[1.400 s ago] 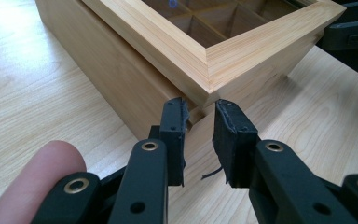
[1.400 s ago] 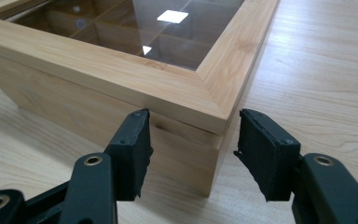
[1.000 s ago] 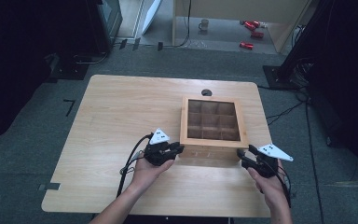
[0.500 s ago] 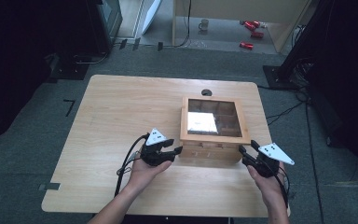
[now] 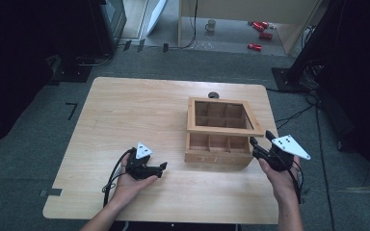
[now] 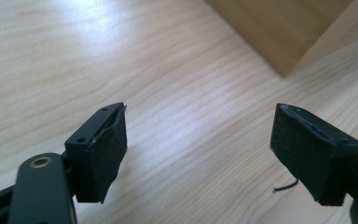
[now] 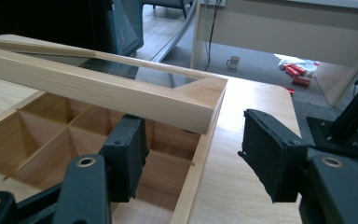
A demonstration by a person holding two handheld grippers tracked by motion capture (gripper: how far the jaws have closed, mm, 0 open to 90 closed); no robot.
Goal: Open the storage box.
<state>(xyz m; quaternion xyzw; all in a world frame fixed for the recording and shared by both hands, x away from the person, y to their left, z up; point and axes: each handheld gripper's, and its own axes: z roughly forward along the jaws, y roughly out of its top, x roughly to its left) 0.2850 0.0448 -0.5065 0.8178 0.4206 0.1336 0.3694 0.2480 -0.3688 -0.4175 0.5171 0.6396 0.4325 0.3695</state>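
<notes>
Two grippers stand spread: the left gripper (image 5: 161, 167) has backed off the box (image 5: 217, 144) onto bare table (image 5: 125, 110), and the right gripper (image 5: 260, 144) brackets the front right corner of the lid (image 5: 224, 129), now raised. Opening is likely underway.

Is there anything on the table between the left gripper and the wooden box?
Nothing visible. Bare table lies between the left gripper and the wooden box. Its jaws are open and empty, and the left gripper view shows plain wood up to the box's corner.
</notes>
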